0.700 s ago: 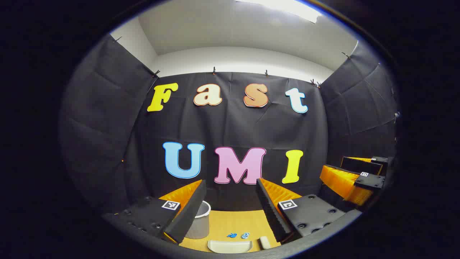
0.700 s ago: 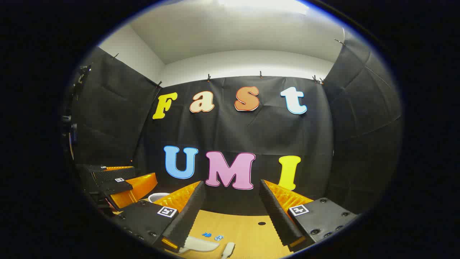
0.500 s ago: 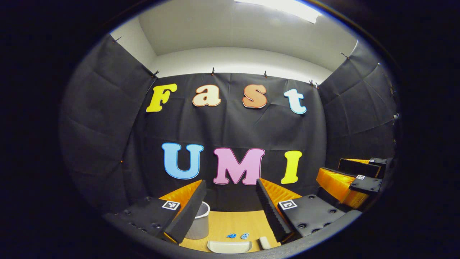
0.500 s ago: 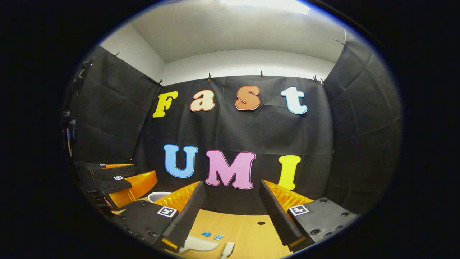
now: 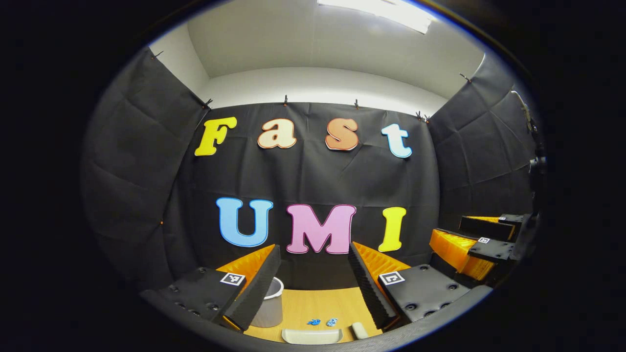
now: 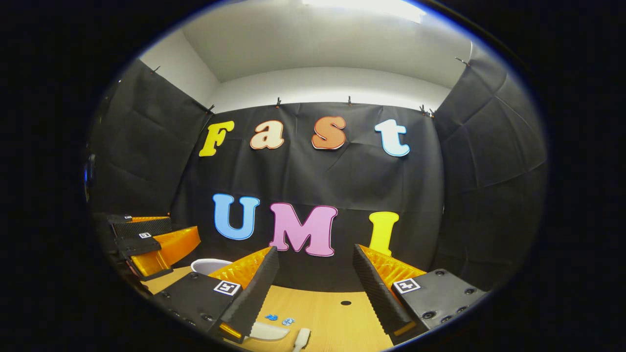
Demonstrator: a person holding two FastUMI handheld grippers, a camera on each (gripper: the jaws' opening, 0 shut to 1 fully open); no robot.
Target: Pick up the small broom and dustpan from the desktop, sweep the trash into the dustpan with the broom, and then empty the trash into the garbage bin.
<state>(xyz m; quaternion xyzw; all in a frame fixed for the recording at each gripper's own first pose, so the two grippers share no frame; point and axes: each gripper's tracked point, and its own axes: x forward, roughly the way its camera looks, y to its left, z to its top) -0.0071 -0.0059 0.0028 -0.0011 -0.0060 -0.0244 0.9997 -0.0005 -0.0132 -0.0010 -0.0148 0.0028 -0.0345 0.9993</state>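
Note:
On the wooden desktop [image 5: 313, 303] lie two small blue scraps of trash [image 5: 323, 322]. Just in front of them rests a pale dustpan [image 5: 311, 336], with the pale handle end of the small broom [image 5: 359, 330] to its right. A white garbage bin [image 5: 269, 303] stands at the left, partly behind my left finger. My left gripper [image 5: 313, 286] is open above the desk with nothing between its fingers. In the right gripper view the trash [image 6: 279, 319], dustpan [image 6: 266, 331], broom [image 6: 301, 338] and bin rim [image 6: 209, 265] lie low at the left. My right gripper [image 6: 313, 288] is open and holds nothing.
The right gripper [image 5: 477, 244] shows at the right of the left gripper view, and the left gripper [image 6: 151, 242] at the left of the right gripper view. A small dark hole [image 6: 346, 302] marks the desktop. Black cloth walls close the booth on three sides.
Both views have shifted slightly; the desk objects sit a little lower and farther left in the right gripper view. Both grippers stay open.

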